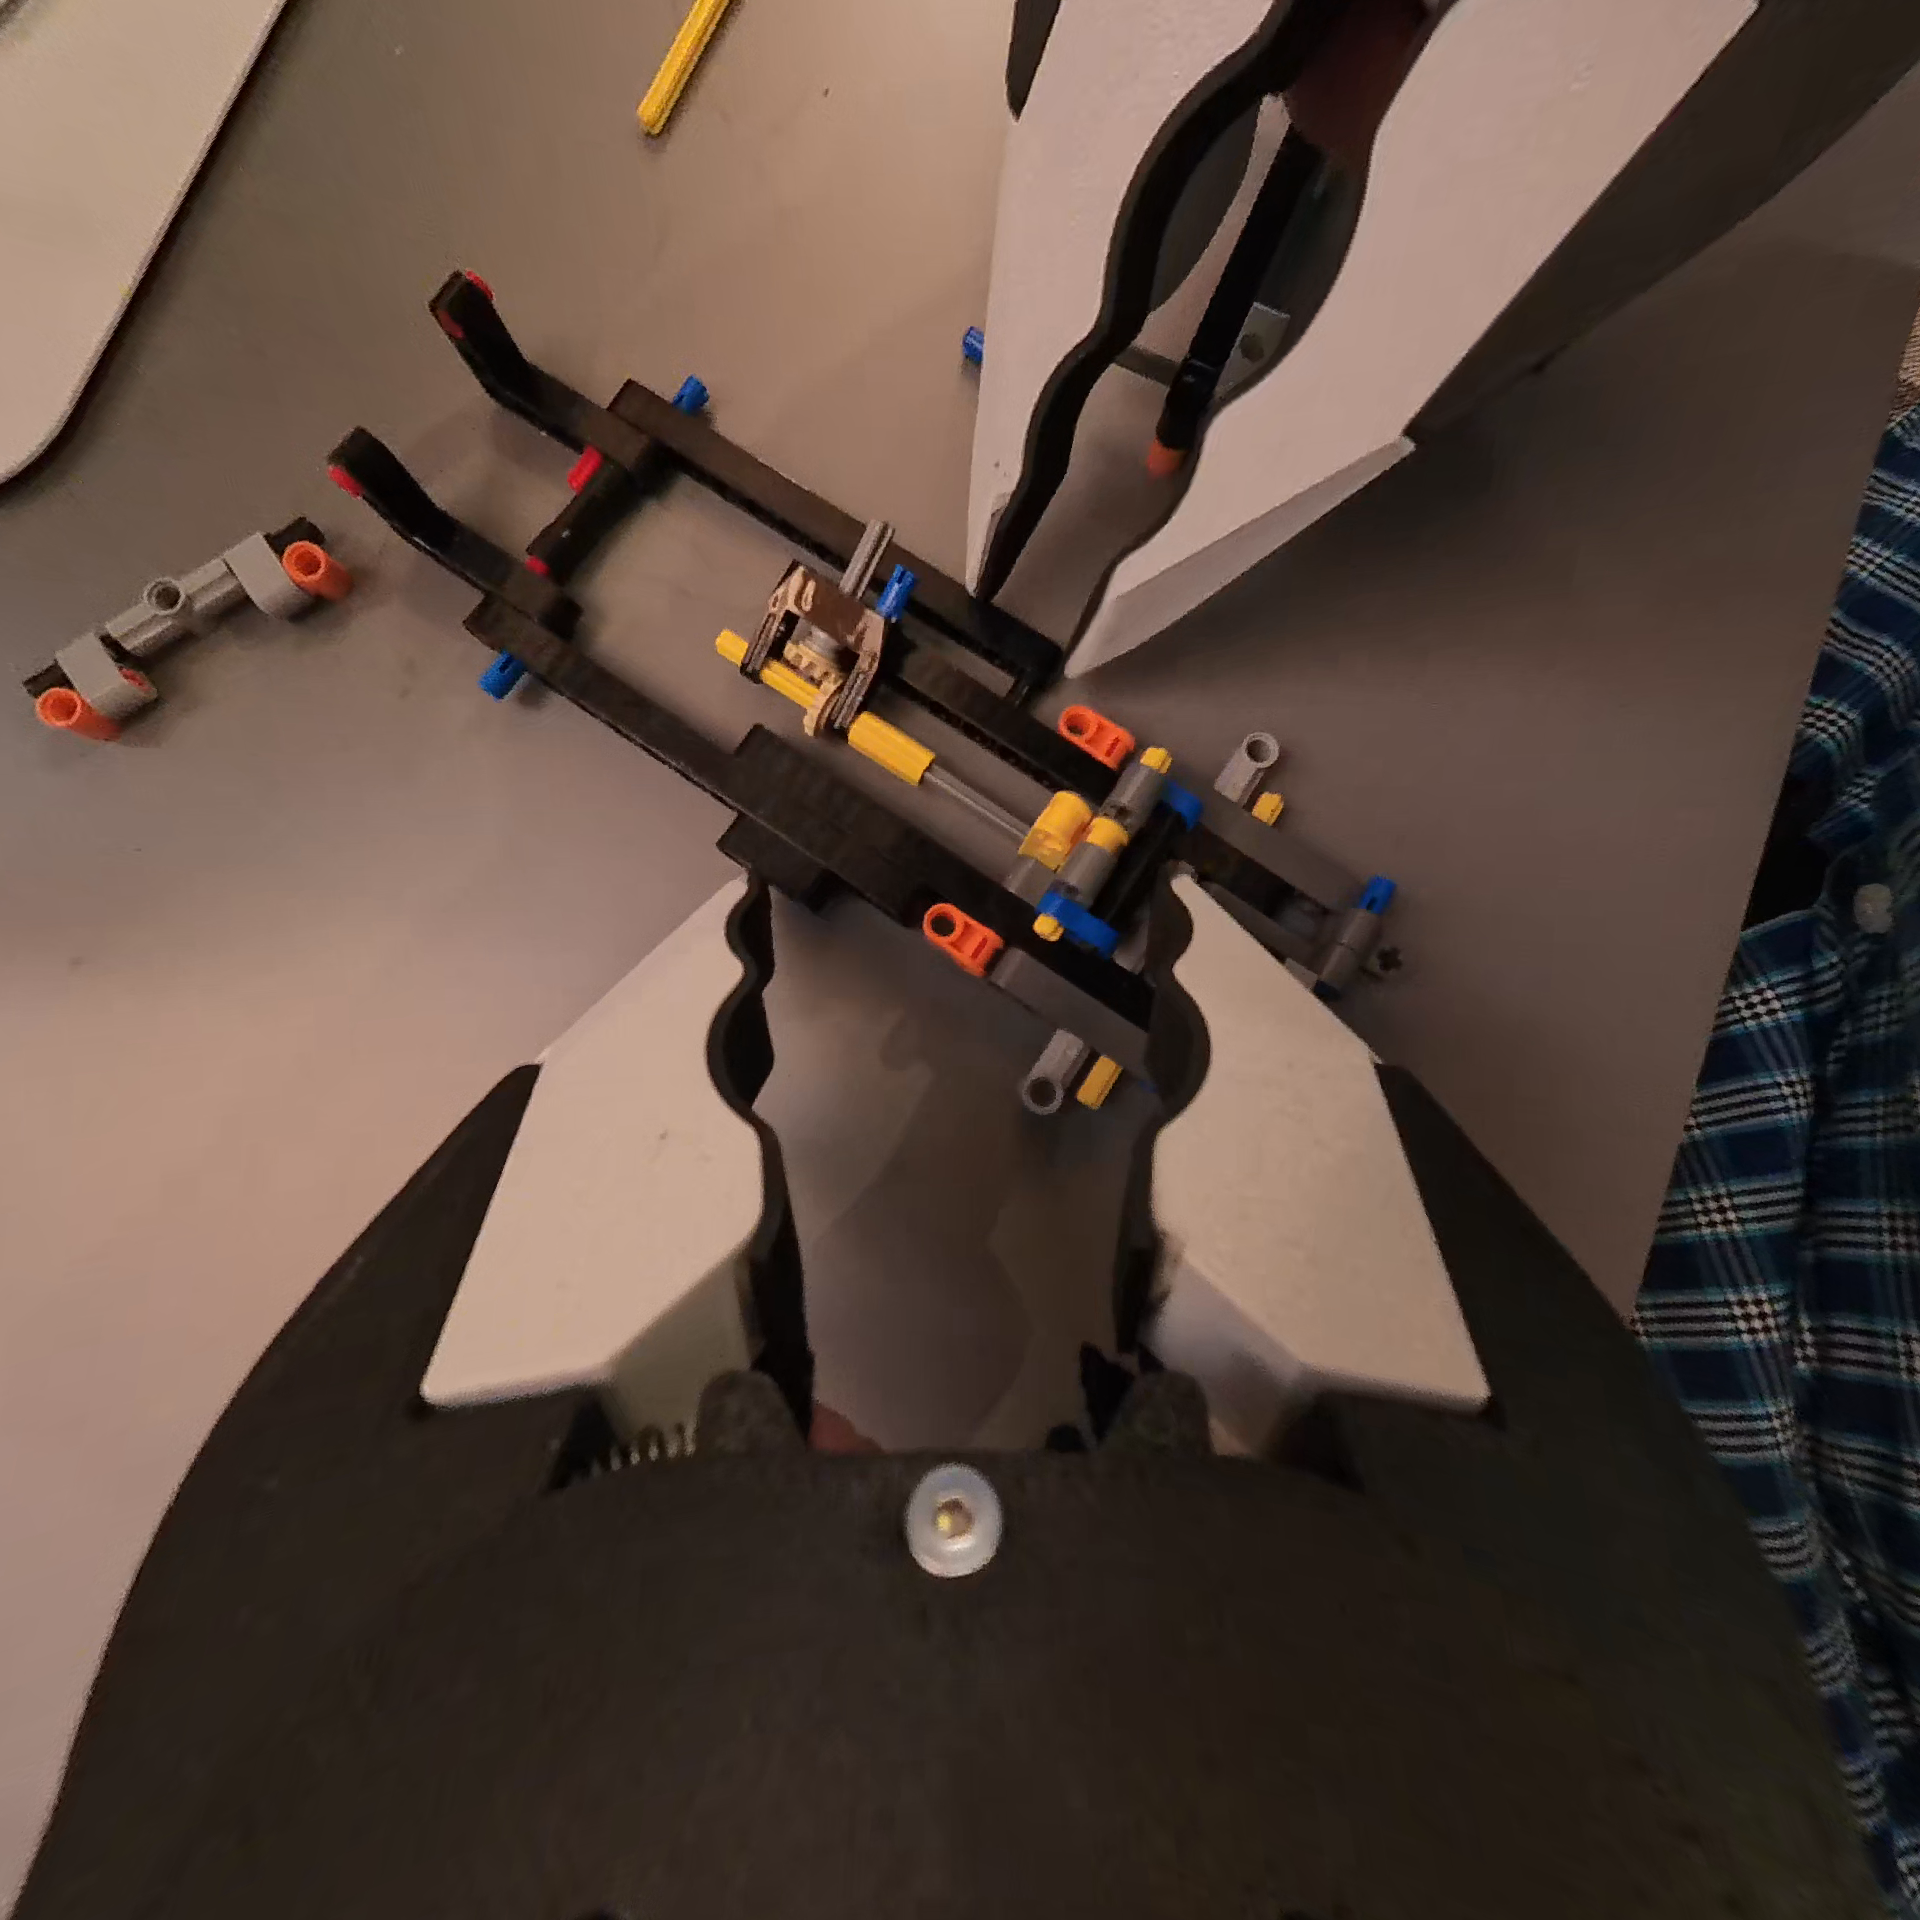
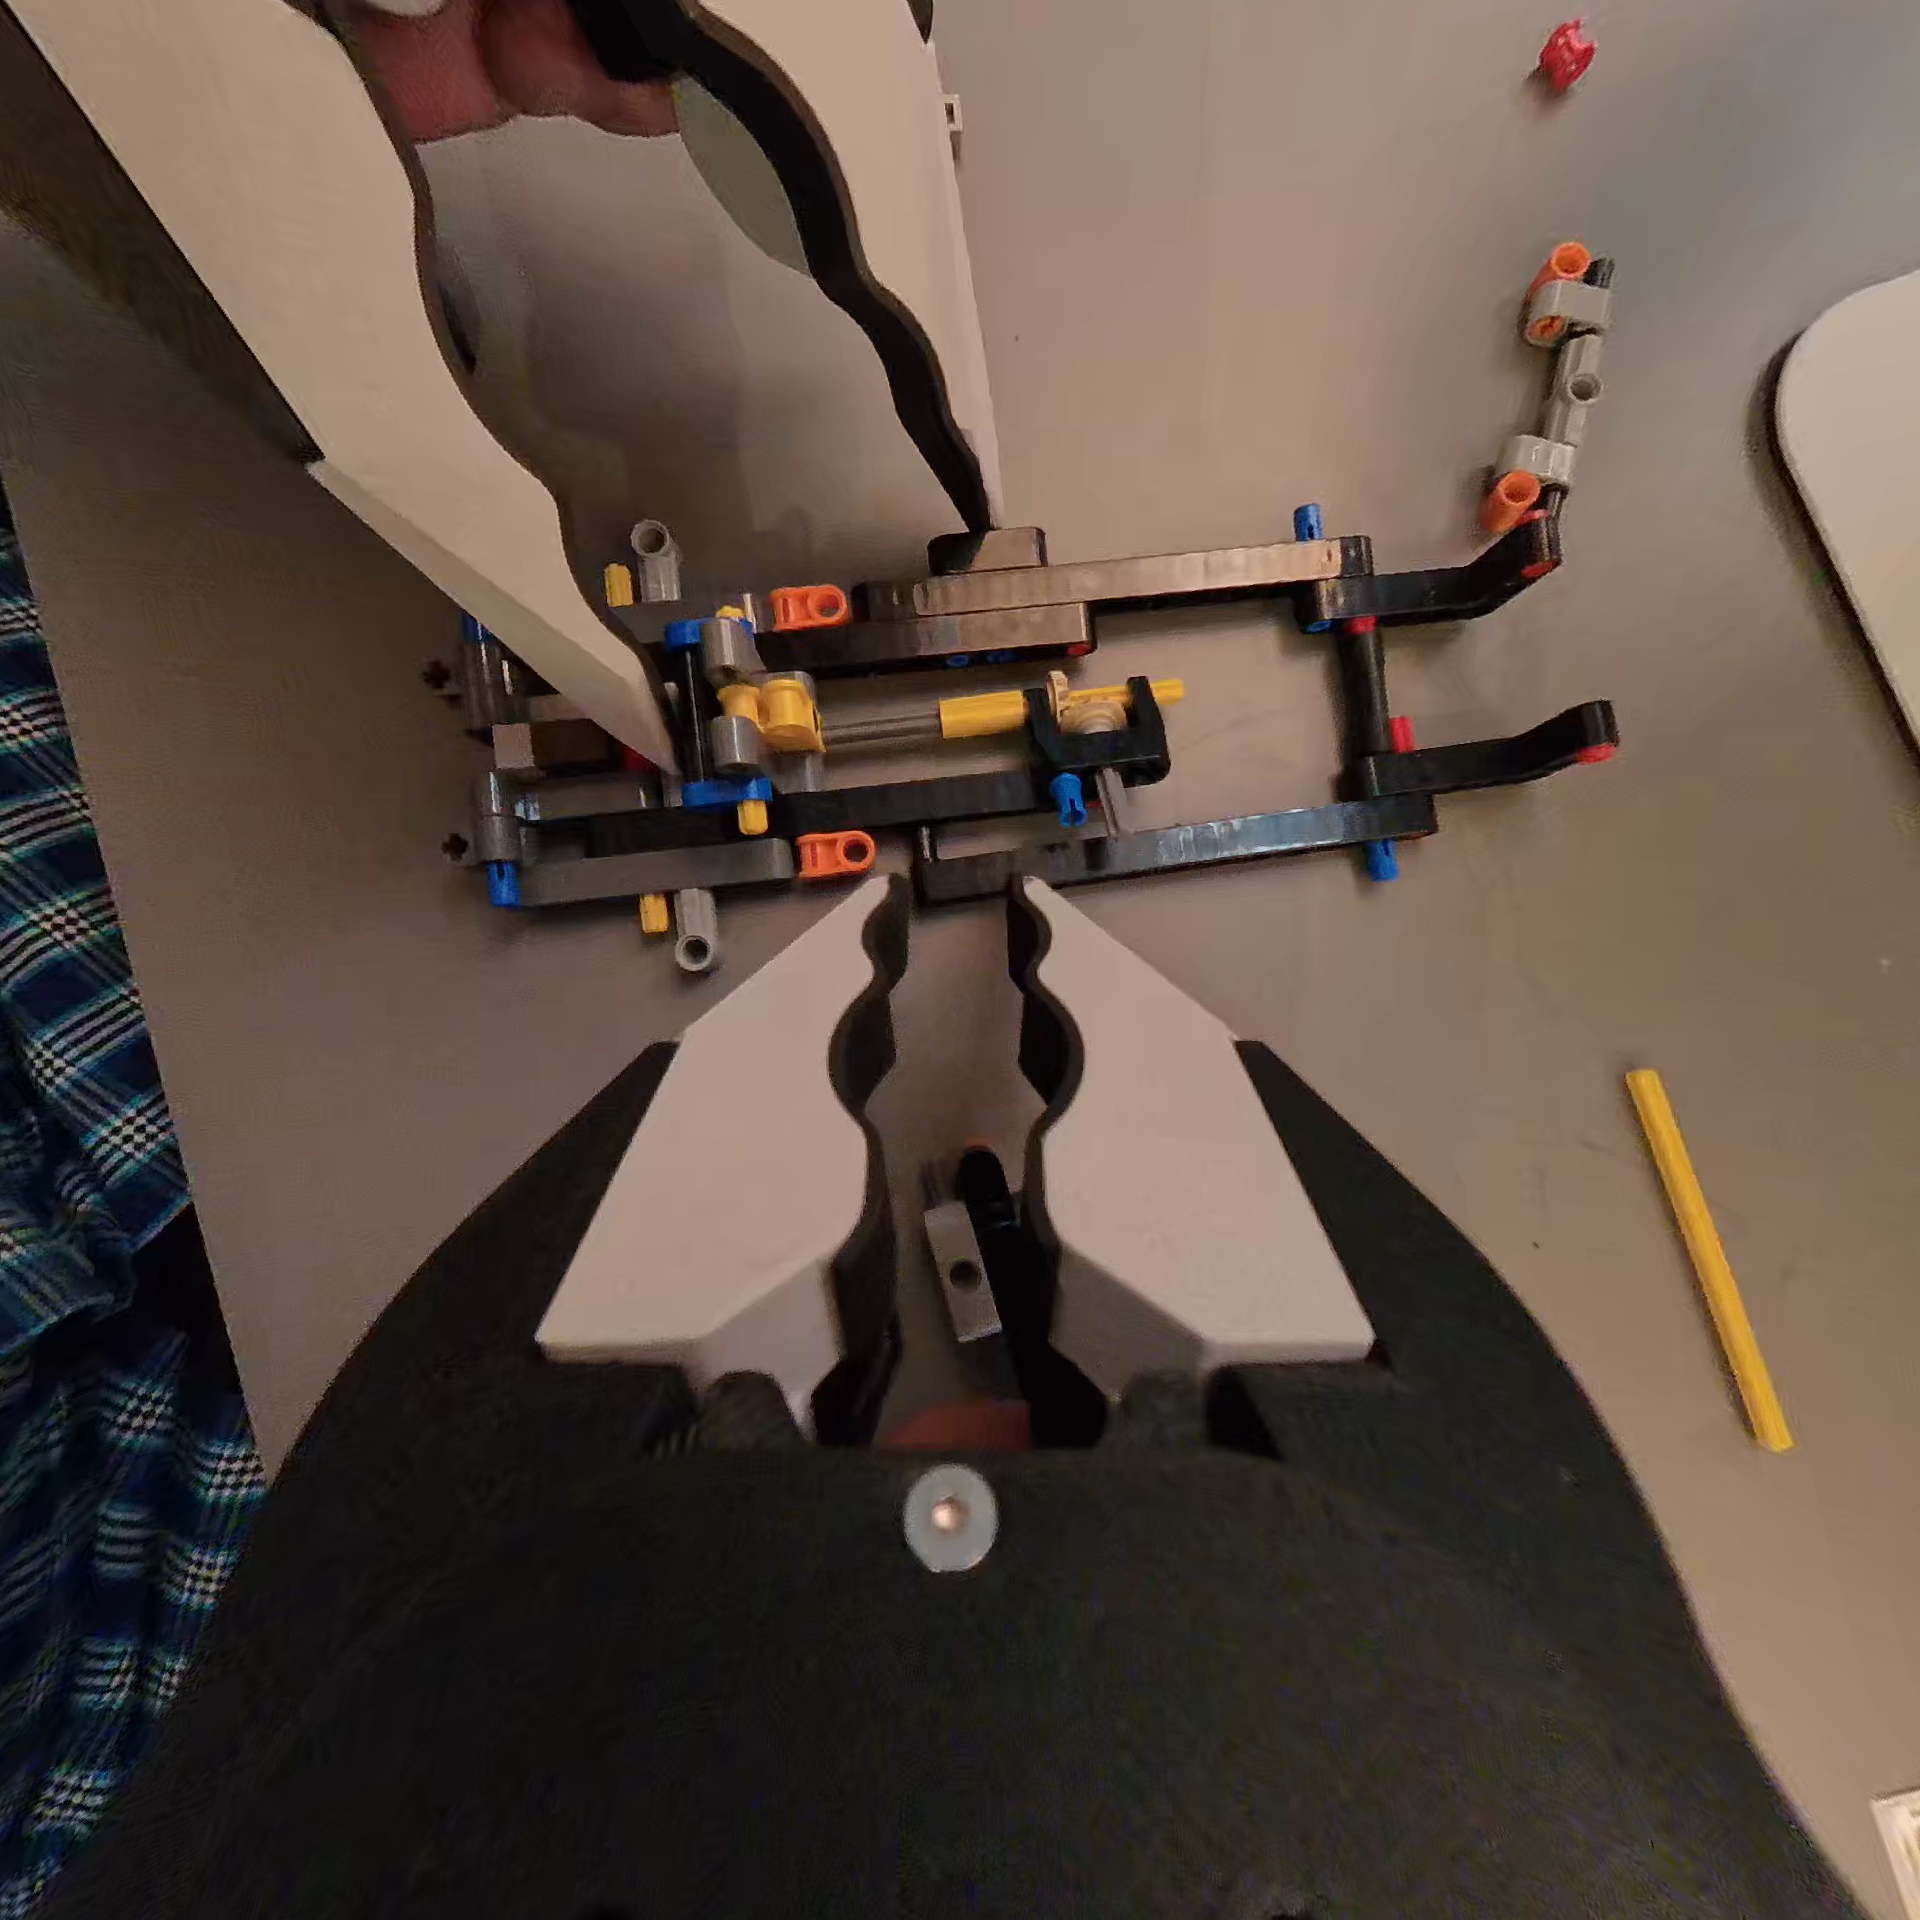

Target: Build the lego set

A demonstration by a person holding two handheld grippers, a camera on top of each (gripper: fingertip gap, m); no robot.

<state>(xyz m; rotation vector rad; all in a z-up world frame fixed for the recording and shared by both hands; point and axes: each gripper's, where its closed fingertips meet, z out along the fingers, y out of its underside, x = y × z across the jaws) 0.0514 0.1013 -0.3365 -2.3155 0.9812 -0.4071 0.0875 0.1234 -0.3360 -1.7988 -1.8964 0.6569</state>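
Though far from finished, long black Lego frame (image 1: 831, 821) flat on the grey tabletop (image 1: 312, 1039), midway between the two tools: two parallel rails joined by a crossbar, with a yellow and grey shaft running down the middle and small blue, orange and yellow pegs along the sides. Left hand-held gripper (image 1: 961, 914) spread wide over the near rail, one fingertip against a raised black block and the other down among the grey and blue parts, apparently steadying the frame rather than lifting it. Right hand-held gripper (image 2: 958, 894) only slightly parted, tips right at the edge of the opposite rail; cannot tell whether pinching the rail or just touching it. Deeper in that gap, small black rod with an orange tip (image 2: 987, 1195) beside a grey connector; unclear whether held or lying underneath. Well apart from the frame, loose grey and orange piece (image 1: 177, 623), long yellow stick (image 2: 1704, 1257) and tiny red part (image 2: 1564, 52). Plaid sleeve (image 1: 1787, 1039) at the tabletop's edge. Seems to be mid-assembly, with the frame braced for another part. Next move likely calls for keeping the frame pinned, lining a peg up squarely with its hole, then pressing straight in without bending the rails.
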